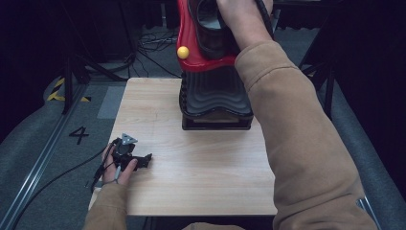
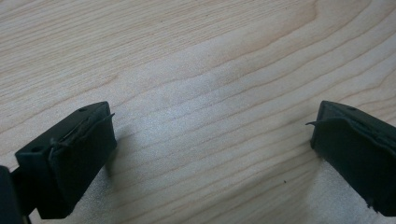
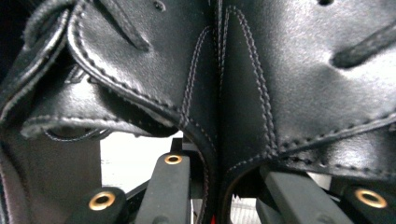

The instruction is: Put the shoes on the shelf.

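Black leather shoe gripped by right hand-held gripper — arm stretched forward over the table.

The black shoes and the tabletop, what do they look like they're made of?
The black shoes: apparently smooth leather or a leather-like synthetic, judging by the soft sheen, creases and rows of stitching. The tabletop: pale wood or wood-look laminate with a matte finish; the grain lines show, and which it is stays unclear.

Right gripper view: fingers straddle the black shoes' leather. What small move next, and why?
Probably spread the right gripper wider and lift away: the black shoes appear to sit already in the red stand on the table, with their leather between the fingers, so holding on looks needless.
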`<state>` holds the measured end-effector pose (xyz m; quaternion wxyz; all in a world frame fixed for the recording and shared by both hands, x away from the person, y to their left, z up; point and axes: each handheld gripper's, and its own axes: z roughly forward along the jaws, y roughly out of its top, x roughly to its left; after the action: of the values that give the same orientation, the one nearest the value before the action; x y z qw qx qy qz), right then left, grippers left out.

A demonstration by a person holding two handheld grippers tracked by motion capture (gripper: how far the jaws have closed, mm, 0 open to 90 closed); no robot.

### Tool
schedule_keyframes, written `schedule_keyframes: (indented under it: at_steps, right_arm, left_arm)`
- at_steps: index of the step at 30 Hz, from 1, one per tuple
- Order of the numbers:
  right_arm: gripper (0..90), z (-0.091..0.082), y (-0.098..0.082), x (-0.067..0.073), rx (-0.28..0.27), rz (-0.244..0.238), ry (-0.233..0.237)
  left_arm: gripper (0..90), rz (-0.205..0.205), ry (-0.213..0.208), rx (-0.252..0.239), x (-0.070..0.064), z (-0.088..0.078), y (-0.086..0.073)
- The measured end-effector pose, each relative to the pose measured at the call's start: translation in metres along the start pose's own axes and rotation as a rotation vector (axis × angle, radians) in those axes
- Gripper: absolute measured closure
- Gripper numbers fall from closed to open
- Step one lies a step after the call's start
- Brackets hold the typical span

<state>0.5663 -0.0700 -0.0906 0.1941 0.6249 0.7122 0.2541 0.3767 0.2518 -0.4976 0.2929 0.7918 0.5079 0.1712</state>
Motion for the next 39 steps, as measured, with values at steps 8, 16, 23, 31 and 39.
schedule_keyframes:
  at_steps: [8,16,23,31,39]
  right_arm:
    - [63.0,-0.006,-0.003,-0.006,0.051,0.02,0.077]
    - [58.4,-0.029,-0.007,-0.012,0.021,0.004,0.106]
    - [53.7,-0.052,-0.013,-0.024,-0.006,-0.03,0.152]
    - [47.8,-0.089,-0.04,-0.057,-0.057,-0.183,0.212]
    - [45.2,-0.114,-0.069,-0.111,-0.1,-0.219,0.246]
  left_arm:
    - [0.3,0.002,0.001,0.0,0.0,0.0,0.0]
    - [0.3,0.002,0.0,0.0,0.0,0.0,0.0]
    - [0.3,0.0,0.0,0.0,0.0,0.0,0.0]
    - [0.3,0.0,0.0,0.0,0.0,0.0,0.0]
    - [0.3,0.0,0.0,0.0,0.0,0.0,0.0]
